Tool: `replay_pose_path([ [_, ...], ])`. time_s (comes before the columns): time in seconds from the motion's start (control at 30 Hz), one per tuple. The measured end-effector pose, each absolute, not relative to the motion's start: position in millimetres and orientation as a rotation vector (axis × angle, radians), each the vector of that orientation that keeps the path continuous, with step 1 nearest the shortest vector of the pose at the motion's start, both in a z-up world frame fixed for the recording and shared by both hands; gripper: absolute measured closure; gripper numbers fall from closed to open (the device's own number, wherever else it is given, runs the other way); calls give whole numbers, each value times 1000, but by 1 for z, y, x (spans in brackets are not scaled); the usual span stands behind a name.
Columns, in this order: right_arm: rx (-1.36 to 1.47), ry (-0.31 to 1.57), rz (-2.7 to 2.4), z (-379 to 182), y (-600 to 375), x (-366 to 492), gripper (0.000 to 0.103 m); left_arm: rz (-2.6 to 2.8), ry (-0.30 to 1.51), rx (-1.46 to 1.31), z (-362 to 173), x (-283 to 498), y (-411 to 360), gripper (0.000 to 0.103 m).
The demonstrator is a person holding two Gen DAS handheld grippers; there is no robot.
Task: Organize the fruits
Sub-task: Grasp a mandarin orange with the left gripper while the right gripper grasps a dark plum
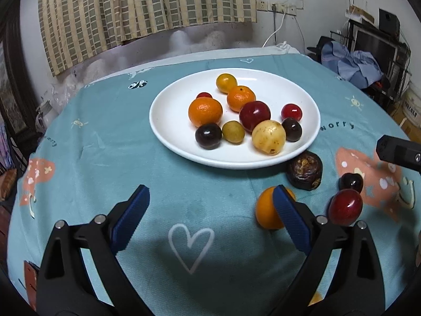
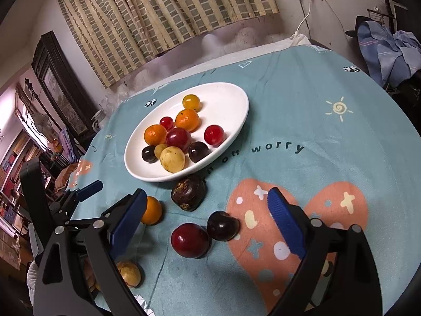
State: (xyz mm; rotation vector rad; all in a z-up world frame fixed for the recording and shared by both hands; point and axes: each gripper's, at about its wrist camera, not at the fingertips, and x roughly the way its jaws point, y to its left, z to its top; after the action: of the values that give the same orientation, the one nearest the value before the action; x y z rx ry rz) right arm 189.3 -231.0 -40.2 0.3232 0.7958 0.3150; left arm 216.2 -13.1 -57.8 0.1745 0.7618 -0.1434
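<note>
10 fruits sit in the white plate (image 1: 168, 121) on the far middle of the tabletop (image 1: 184, 210), which is covered by a teal printed cloth. Among them are 2 mandarins, 1 pale yellow fruit (image 1: 268, 137) at the near edge, and several red and dark cherry-like ones.

Outside the plate, a dark wrinkled fruit (image 2: 188, 192) lies touching the near rim. An orange fruit (image 1: 267, 212) sits just beside the right finger of the left tool (image 1: 210, 202), partly hidden behind it. That tool is spread wide and holds nothing.

A red plum (image 2: 190, 240) and a dark cherry (image 2: 222, 225) lie touching each other, between the fingers of the right tool (image 2: 206, 201), which is also wide apart and empty. A golden-brown fruit (image 2: 129, 273) rests at the near left edge of the right wrist view, by that tool's left arm
</note>
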Motion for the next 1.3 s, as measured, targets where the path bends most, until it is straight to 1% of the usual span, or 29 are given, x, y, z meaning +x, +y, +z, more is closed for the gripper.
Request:
replay_pose_path([
  [0.1,324,796,313,-40,-231,190,10,-142,753,207,-58,215,-18,5],
  [0.17,327,798,311,-41,-231,190,10,-142,750,221,-58,215,-20,2],
  [0.6,336,809,304,-44,-232,191,10,-131,743,235,-58,214,-20,2],
  [0.73,346,808,299,-45,-235,191,10,-30,745,279,-63,222,-10,2],
  [0.83,357,805,299,-44,-237,190,10,-24,794,191,-64,231,11,2],
  [0.93,367,798,303,-42,-238,188,10,-87,771,111,-55,226,20,2],
  [1.07,368,796,304,-41,-239,187,10,-188,750,130,-53,218,5,2],
  [1.3,368,807,296,-41,-239,188,10,-313,847,265,-70,223,-34,2],
])
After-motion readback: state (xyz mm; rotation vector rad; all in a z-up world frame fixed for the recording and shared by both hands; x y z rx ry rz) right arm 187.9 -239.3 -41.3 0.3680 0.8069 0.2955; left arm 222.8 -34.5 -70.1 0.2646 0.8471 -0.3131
